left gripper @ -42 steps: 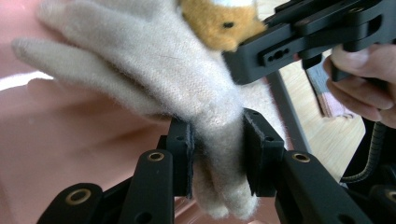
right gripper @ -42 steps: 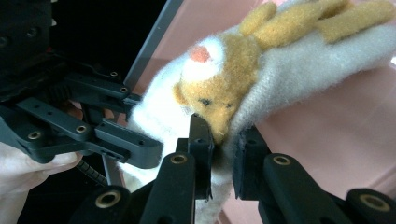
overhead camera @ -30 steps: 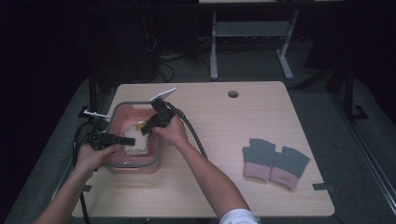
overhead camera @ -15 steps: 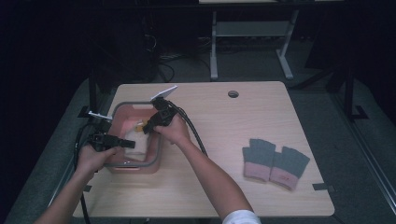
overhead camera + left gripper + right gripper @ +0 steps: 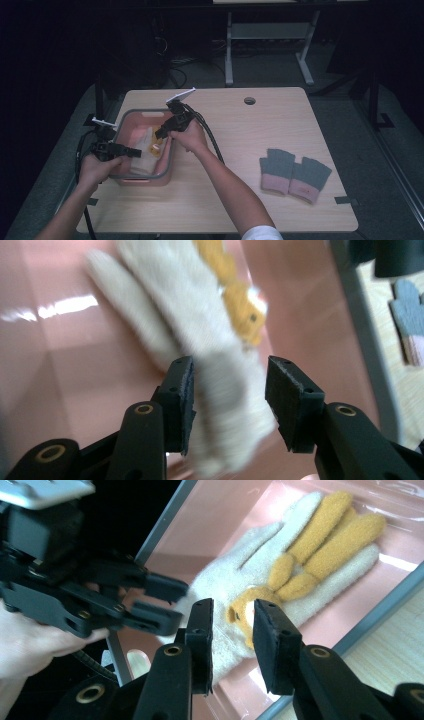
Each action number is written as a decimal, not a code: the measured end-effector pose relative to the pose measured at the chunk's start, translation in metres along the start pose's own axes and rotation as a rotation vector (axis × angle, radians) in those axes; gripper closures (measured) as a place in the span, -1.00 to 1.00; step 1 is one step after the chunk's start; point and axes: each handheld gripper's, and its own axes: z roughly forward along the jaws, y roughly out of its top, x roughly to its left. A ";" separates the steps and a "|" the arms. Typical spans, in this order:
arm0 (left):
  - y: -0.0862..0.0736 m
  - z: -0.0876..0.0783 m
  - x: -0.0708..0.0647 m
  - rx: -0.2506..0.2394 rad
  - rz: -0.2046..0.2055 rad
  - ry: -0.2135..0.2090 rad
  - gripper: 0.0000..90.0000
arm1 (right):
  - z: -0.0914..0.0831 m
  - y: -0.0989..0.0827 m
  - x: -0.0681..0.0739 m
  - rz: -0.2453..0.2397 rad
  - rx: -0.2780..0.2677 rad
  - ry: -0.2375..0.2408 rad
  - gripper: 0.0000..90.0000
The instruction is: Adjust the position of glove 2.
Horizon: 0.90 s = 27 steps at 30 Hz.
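**Caller:** High view first: where's everything?

**Me:** Both my grippers are over the pink basket (image 5: 131, 177) at the desk's (image 5: 240, 130) left end. The cream glove (image 5: 141, 152) with its orange bear (image 5: 156, 148) lies flat on the basket floor. A grey pair of gloves (image 5: 294, 174) sits well apart, off to the right.

**Caller:** Left gripper (image 5: 230, 390)?

**Me:** Left gripper view has my fingers (image 5: 181, 400) parted, just been opening, the blurred glove's cuff end between them. No squeeze on it.

**Caller:** And the right gripper (image 5: 232, 630)?

**Me:** Fingers (image 5: 272, 645) apart too, a narrow gap, hanging just above the bear patch (image 5: 245, 611), pinching nothing. My left gripper (image 5: 160, 602) shows just beside it, at the glove's (image 5: 280, 570) cuff.
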 end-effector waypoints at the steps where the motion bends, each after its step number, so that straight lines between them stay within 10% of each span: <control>1: 0.002 -0.004 0.000 -0.013 0.006 -0.001 0.21 | -0.001 0.000 0.000 -0.002 -0.003 0.002 0.53; 14: 0.002 0.021 -0.005 0.110 0.048 0.072 0.45 | -0.021 -0.005 -0.002 -0.005 -0.043 0.020 0.50; 27: 0.007 0.000 -0.018 -0.012 0.067 -0.006 0.28 | -0.041 -0.011 -0.004 -0.012 -0.083 0.037 0.39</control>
